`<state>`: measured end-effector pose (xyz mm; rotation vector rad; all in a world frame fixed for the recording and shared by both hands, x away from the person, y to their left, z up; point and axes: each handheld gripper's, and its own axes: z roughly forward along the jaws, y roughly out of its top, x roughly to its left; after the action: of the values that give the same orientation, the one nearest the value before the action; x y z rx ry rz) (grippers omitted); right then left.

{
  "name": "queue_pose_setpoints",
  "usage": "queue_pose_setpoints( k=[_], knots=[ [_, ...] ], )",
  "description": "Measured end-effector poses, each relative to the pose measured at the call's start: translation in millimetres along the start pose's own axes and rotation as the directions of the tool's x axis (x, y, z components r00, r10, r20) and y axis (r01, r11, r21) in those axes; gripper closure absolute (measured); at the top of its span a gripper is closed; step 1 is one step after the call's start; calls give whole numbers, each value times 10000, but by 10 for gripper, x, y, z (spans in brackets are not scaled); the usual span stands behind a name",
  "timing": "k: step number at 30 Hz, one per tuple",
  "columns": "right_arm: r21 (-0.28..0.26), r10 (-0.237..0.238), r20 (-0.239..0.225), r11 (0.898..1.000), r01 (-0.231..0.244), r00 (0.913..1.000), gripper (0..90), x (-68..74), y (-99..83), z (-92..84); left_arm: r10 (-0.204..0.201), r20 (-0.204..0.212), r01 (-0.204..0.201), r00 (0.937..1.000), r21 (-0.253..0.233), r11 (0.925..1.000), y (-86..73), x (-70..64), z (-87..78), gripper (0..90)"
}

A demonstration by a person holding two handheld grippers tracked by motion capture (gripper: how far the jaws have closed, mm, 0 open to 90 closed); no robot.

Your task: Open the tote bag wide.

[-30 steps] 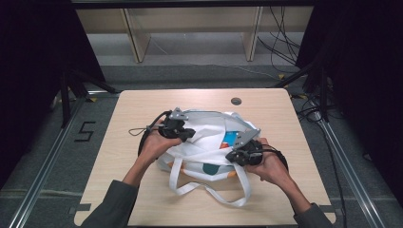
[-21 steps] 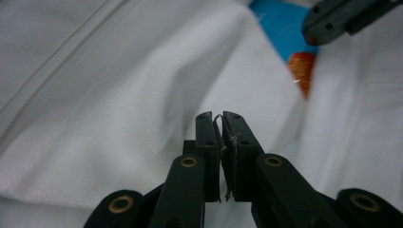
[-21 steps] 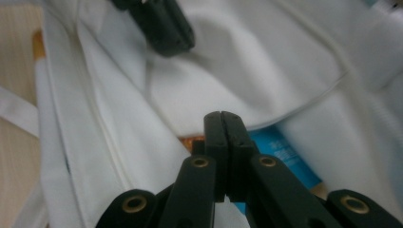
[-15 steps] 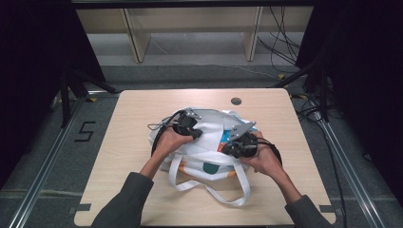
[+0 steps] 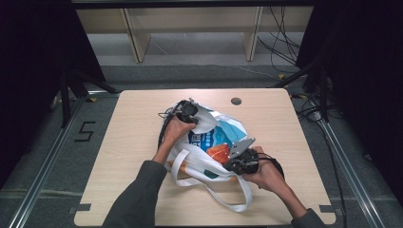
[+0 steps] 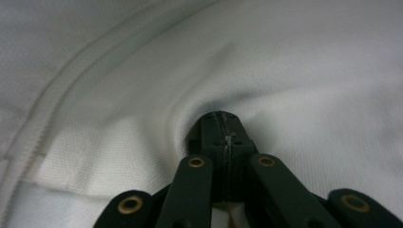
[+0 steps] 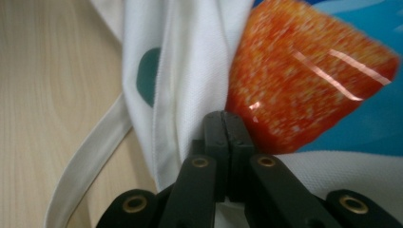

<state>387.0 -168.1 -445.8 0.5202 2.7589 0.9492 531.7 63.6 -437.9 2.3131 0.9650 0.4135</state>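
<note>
White fabric tote bag (image 5: 209,156) at frame center on the surface (image 5: 133,142), mouth pulled open, teal mark on its side, long straps trailing toward the lower edge. Inside: blue packet (image 5: 214,137) and orange-red shiny packet (image 5: 219,153). Left claw (image 5: 192,114) clenched on the bag's upper-left rim, cloth bunched around the tips. Right claw (image 5: 237,154) clamped on the lower-right rim, just beside the orange packet.

Light wooden table (image 5: 142,118) on grey carpet floor (image 5: 43,142); pale wooden shelf unit (image 5: 190,23) behind; black side curtains (image 5: 28,57).
</note>
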Motion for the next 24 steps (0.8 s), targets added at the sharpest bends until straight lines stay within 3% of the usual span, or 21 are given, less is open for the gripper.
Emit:
queue_pose_setpoints(
  k=[1, 2, 3, 4, 5, 6, 8, 9, 11, 12, 13, 14, 16, 17, 18, 19, 20, 21, 23, 24],
  knots=[
    [-372, 317, 218, 9988, -309, 9993, 900, -45, 41, -101, 47, 229, -40, 9997, -302, 9995, -49, 15, -156, 820],
    [-372, 317, 218, 9988, -309, 9993, 900, -45, 41, -101, 47, 229, -40, 9997, -302, 9995, -49, 15, -156, 812],
    [-769, 329, 422, 9966, -295, 9986, 900, -80, 72, -164, -66, 431, 90, 9990, -563, 9984, -91, 30, -254, 812],
    [-1442, 165, 747, 9895, -56, 9971, 900, -182, 151, -312, -93, 908, 174, 9958, -884, 9959, -162, 42, -391, 811],
    [-1442, 165, 747, 9895, -56, 9971, 900, -182, 151, -312, -93, 908, 174, 9958, -884, 9959, -162, 42, -391, 807],
    [-1783, 390, 1095, 9838, -189, 9932, 900, -222, 187, -381, -160, 1076, 278, 9941, -1089, 9937, -210, 36, -457, 807],
    [-1870, 536, 1521, 9821, -246, 9869, 900, -321, 274, -475, -26, 1190, 175, 9929, -1241, 9921, -307, 12, -552, 800],
    [-1825, 629, 1929, 9828, -272, 9792, 900, -404, 338, -491, 332, 1312, -189, 9908, -1091, 9939, -421, -29, -616, 787],
    [-1746, 659, 2030, 9842, -301, 9770, 900, -446, 369, -484, 423, 1399, -291, 9893, -955, 9950, -483, -49, -636, 781],
    [-1617, 743, 2256, 9861, -378, 9714, 900, -560, 416, -453, 739, 1560, -645, 9850, -649, 9958, -597, -64, -659, 782],
    [-1389, 899, 2474, 9887, -565, 9647, 900, -601, 434, -421, 745, 1573, -673, 9847, -501, 9965, -644, -62, -655, 783],
    [-1389, 899, 2474, 9887, -565, 9647, 900, -601, 434, -421, 745, 1573, -673, 9847, -501, 9965, -644, -62, -655, 783],
    [-679, 857, 3029, 9954, -682, 9491, 900, -719, 442, -340, 879, 1841, -885, 9790, -50, 9961, -710, -22, -651, 785],
    [-399, 865, 3100, 9962, -780, 9468, 900, -791, 428, -299, 709, 1884, -707, 9795, -77, 9975, -746, -33, -637, 789],
    [-187, 923, 3175, 9957, -911, 9437, 900, -867, 402, -256, 979, 1889, -1010, 9771, 73, 9949, -774, -30, -655, 794],
    [66, 1155, 3350, 9921, -1249, 9351, 900, -937, 368, -214, 1079, 1904, -1130, 9758, 164, 9935, -811, -53, -669, 797],
    [409, 1248, 3368, 9883, -1469, 9333, 900, -1040, 322, -183, 1317, 1886, -1382, 9732, 220, 9902, -850, -75, -692, 802],
    [490, 1417, 3600, 9842, -1704, 9221, 900, -1143, 261, -145, 1378, 1849, -1447, 9730, 240, 9892, -894, -102, -718, 806],
    [193, 2277, 3267, 9687, -2474, 9173, 900, -1315, 111, -44, 1523, 1858, -1562, 9707, 61, 9877, -986, -142, -776, 818],
    [328, 2603, 2905, 9590, -2815, 9208, 900, -1414, 21, 43, 1535, 2019, -1562, 9673, -29, 9877, -1040, -132, -787, 829]
  ],
)
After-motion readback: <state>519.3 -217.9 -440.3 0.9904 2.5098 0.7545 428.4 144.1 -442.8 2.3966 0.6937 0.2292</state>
